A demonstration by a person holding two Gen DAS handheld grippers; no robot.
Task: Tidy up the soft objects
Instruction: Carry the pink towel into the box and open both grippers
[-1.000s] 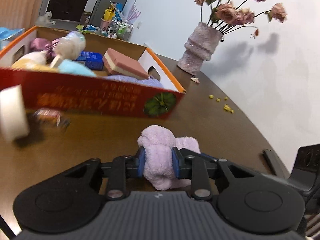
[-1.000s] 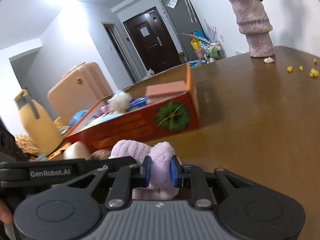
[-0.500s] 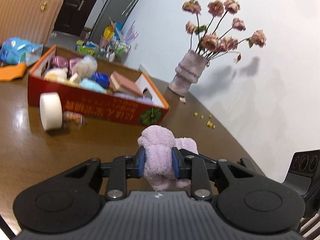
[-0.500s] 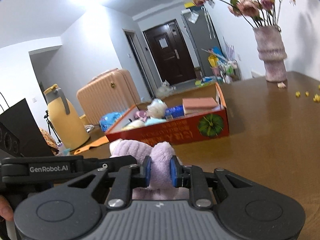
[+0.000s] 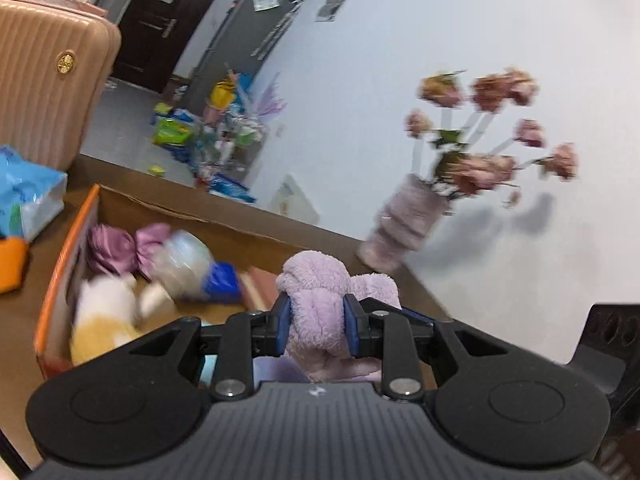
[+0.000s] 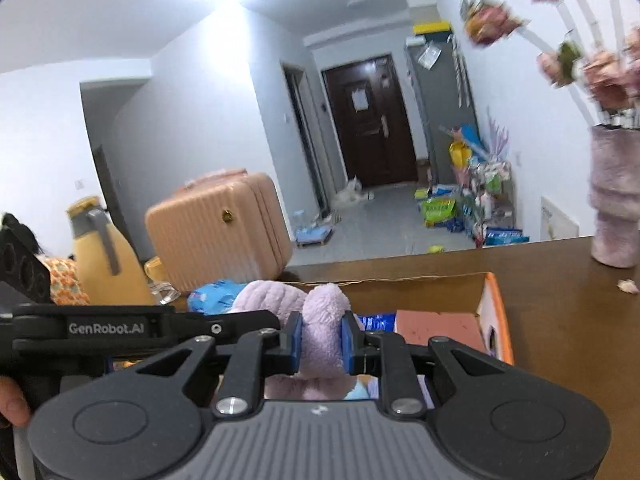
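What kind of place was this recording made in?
Most likely a lived-in home: a dark front door at the end of a hallway, a pink ribbed suitcase, and a vase of dried pink roses.

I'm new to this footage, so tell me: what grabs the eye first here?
The lilac plush towel, pinched between both the left gripper and the right gripper, fills the foreground. Just beyond it sits the orange-rimmed cardboard box of soft things. Blurred pink flowers in a vase stand to the right.
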